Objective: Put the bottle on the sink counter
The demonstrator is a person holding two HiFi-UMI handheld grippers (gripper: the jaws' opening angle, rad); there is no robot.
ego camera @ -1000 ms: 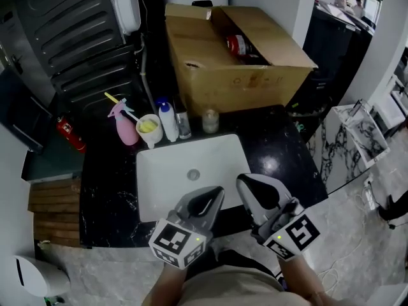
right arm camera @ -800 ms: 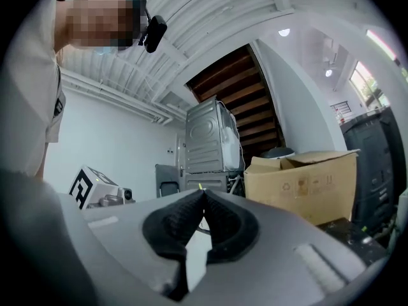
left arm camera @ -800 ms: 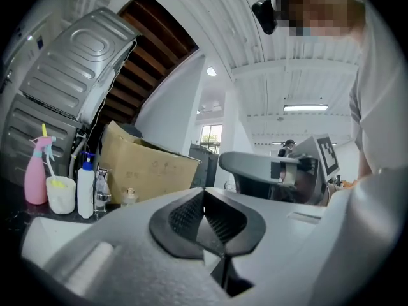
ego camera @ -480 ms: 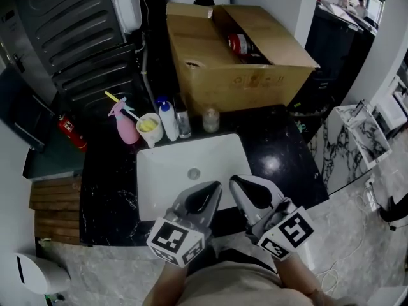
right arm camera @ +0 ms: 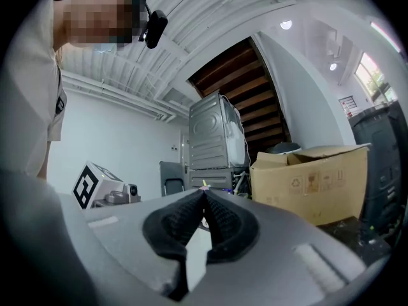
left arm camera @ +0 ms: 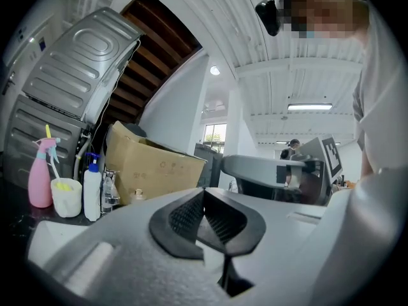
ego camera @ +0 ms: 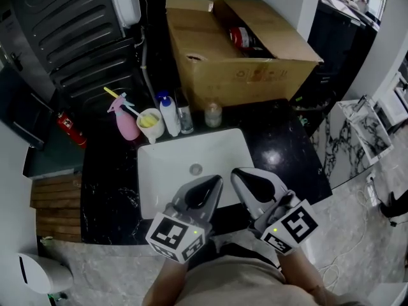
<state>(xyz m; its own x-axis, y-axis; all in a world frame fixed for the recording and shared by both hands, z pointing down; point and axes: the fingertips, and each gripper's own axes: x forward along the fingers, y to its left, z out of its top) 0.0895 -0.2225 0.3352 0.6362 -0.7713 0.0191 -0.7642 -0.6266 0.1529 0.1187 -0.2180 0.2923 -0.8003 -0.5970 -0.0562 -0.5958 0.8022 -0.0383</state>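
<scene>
A red-and-white bottle [ego camera: 240, 38] lies inside the open cardboard box [ego camera: 236, 75] behind the black sink counter [ego camera: 287, 152]. Both grippers hover side by side over the near edge of the white basin [ego camera: 159, 171], far from the bottle. My left gripper [ego camera: 213, 183] is shut with nothing between its pads. My right gripper [ego camera: 238, 173] is shut and empty too. In the left gripper view the shut left gripper [left arm camera: 204, 190] points toward the box [left arm camera: 153, 164]. In the right gripper view the right gripper [right arm camera: 204, 192] is shut, with the box [right arm camera: 312, 177] at the right.
At the basin's back edge stand a pink spray bottle [ego camera: 125, 121], a cup [ego camera: 148, 125] with something yellow in it, a white bottle with a blue cap [ego camera: 168, 116], a small clear bottle [ego camera: 185, 121] and a jar [ego camera: 213, 115]. A grey machine [ego camera: 70, 37] stands behind at the left.
Both grippers have edged slightly forward over the basin and a little closer together. Both have stayed shut and empty.
</scene>
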